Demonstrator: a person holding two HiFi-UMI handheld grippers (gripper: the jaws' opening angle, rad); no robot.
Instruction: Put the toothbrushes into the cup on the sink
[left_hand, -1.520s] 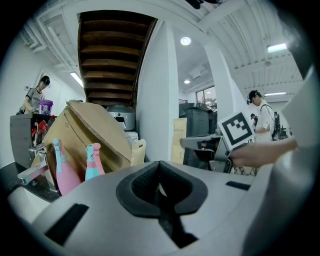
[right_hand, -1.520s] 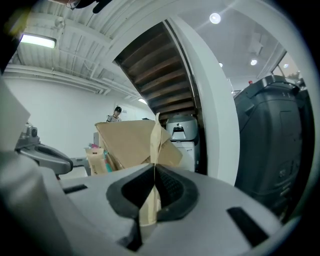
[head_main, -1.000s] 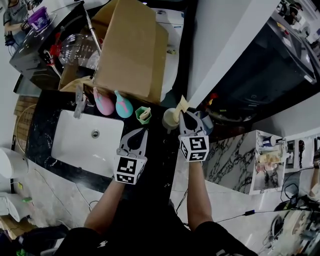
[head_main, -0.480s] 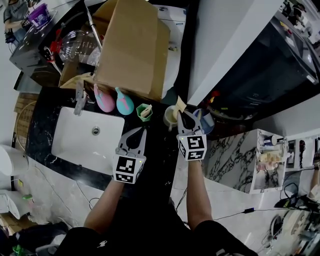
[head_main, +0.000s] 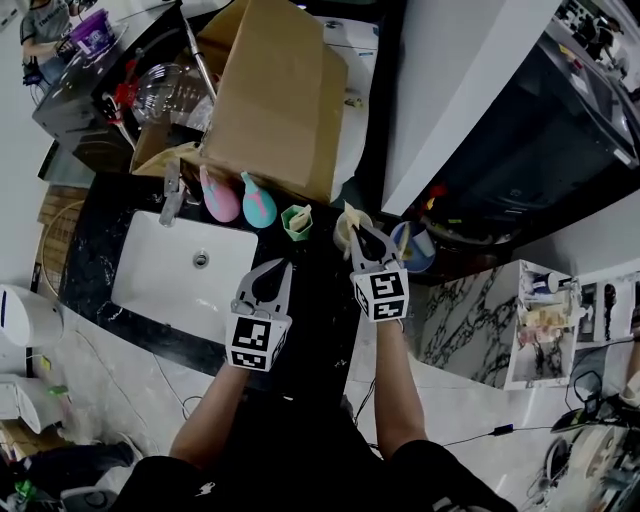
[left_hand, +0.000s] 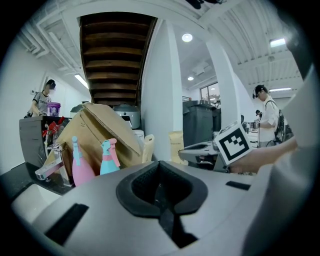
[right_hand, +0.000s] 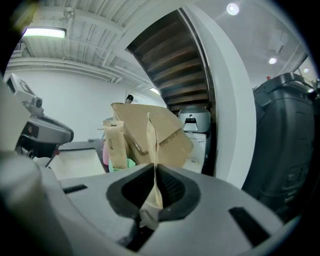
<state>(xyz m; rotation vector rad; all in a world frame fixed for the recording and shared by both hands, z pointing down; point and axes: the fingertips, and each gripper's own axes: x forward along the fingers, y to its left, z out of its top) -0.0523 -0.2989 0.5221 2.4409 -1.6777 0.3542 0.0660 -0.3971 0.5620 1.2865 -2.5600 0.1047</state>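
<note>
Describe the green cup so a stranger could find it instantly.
Start at the white sink basin, then go to the black counter by its far right corner, in front of the cardboard box. The green cup stands right of the pink spray bottle and teal spray bottle; it alone is green and open-topped, holding a tan paper packet.

A broad white pillar rises ahead of the left tool, and the dark slatted underside of a staircase hangs just left of it overhead. Round ceiling lights glow up to the right of the pillar. A strip light shines high to the left of the right tool. A window shows far beyond. Both tools are above a black veined surface. The floor below it is pale. A bulky dark grey unit stands right of the right tool.
</note>
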